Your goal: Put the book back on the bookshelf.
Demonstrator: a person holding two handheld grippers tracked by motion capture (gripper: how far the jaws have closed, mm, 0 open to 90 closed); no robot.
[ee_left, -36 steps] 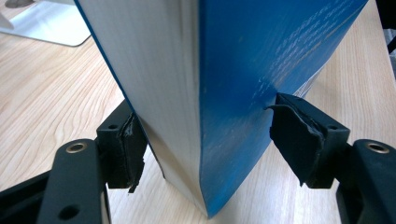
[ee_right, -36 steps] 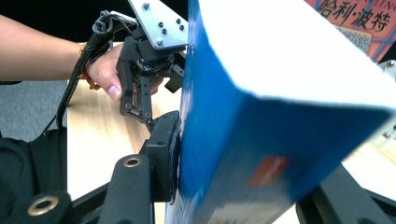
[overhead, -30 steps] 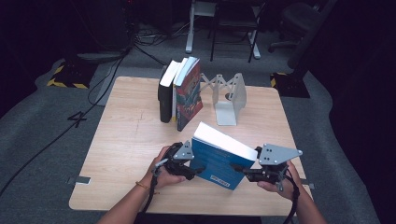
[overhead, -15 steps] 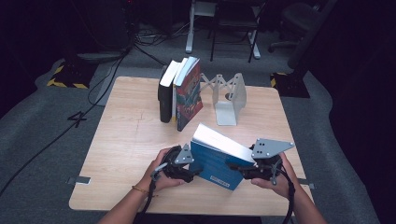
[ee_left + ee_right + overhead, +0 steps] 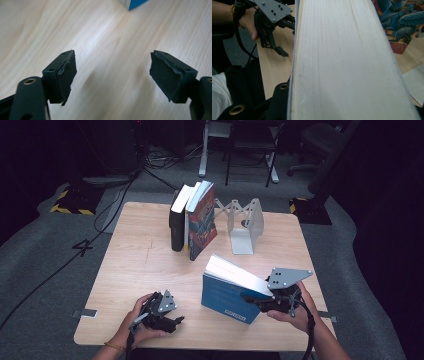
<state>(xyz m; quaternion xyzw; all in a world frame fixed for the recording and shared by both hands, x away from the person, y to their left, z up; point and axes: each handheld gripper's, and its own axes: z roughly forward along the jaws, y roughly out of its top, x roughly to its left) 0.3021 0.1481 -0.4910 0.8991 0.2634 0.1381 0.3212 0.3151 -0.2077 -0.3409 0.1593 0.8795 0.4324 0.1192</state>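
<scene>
High view: right gripper (image 5: 260,301) clamps blue book (image 5: 227,296) upright at lower right, likely for shelving; left gripper (image 5: 170,320) lower left, jaws just opening, empty

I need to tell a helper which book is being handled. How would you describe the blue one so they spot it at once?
Start at the wooden table. At its far side, books stand beside a white metal bookend; come toward the near edge instead. There the blue book stands alone, held in the right gripper, its white page edges up, the only blue cover and away from the row.
</scene>
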